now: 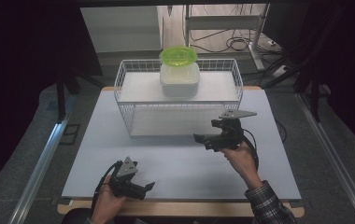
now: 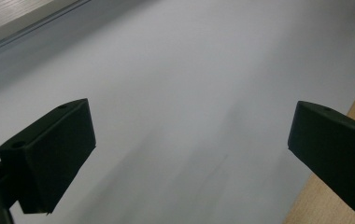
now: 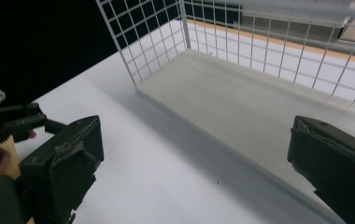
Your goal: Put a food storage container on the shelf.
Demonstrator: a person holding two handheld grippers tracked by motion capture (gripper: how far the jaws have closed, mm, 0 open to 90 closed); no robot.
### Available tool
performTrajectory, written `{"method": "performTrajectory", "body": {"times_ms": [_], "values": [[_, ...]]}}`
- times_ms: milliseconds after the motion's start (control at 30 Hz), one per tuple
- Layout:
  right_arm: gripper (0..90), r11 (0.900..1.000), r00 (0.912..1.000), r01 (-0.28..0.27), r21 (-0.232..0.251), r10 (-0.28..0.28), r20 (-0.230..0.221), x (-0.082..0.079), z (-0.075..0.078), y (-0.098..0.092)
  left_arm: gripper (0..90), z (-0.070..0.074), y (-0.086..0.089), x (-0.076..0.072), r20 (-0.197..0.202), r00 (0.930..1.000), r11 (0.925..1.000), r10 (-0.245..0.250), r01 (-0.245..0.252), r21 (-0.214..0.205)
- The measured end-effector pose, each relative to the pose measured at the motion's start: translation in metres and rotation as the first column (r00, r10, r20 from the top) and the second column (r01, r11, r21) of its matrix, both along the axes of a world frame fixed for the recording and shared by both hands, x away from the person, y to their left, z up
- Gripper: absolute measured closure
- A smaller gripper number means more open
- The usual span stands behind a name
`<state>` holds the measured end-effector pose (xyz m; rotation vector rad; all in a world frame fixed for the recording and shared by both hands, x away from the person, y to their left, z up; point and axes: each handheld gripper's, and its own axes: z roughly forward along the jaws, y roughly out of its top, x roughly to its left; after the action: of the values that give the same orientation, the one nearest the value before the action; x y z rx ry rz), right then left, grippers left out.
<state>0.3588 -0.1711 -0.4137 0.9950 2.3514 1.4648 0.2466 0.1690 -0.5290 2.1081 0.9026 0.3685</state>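
Note:
A white wire rack [image 1: 122, 81] with two shelves stands at the back middle of the table. On its top shelf sits a translucent white container [image 1: 180, 80] with a green lid [image 1: 178, 55] resting on it. My right gripper [image 1: 205, 131] hovers just in front of the rack's lower right part, open and empty. In the right gripper view its jaws stand wide apart [image 3: 194, 149], facing the lower shelf board [image 3: 241, 102]. My left gripper [image 1: 146, 190] lies low near the table's front left edge, open [image 2: 189, 140] with nothing between its jaws.
The white tabletop [image 1: 175, 163] spreads out in front of the rack, and its wooden front edge [image 2: 334, 186] lies close to the left gripper. Dark curtains stand on both sides. Cables and a metal stand [image 1: 222, 28] are on the floor behind.

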Motion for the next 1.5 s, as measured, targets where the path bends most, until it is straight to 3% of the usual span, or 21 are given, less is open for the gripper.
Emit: {"method": "performTrajectory", "body": {"times_ms": [533,833,1067,1500], "values": [[1.9,0.9994,0.9995,0.007,-0.034,-0.006,0.032,-0.025,-0.022,-0.014,0.6,0.0,0.0,0.0,0.003,1.0,1.0,-0.006,0.006,0.001],[1.9,0.9982,0.999,0.032,-0.05,-0.031,0.033,-0.035,-0.037,-0.032,0.6,-0.001,0.0,0.0,0.001,1.0,1.0,-0.005,0.005,-0.005],[1.9,0.9918,0.9961,0.085,-0.095,-0.083,0.029,-0.04,-0.053,-0.049,0.6,-0.001,0.0,0.0,0.002,1.0,1.0,-0.005,0.005,-0.004],[1.8,0.9828,0.9953,0.096,-0.157,-0.096,0.008,-0.043,-0.075,-0.054,0.5,-0.001,0.0,0.001,0.002,1.0,1.0,-0.006,0.006,-0.004]]}}
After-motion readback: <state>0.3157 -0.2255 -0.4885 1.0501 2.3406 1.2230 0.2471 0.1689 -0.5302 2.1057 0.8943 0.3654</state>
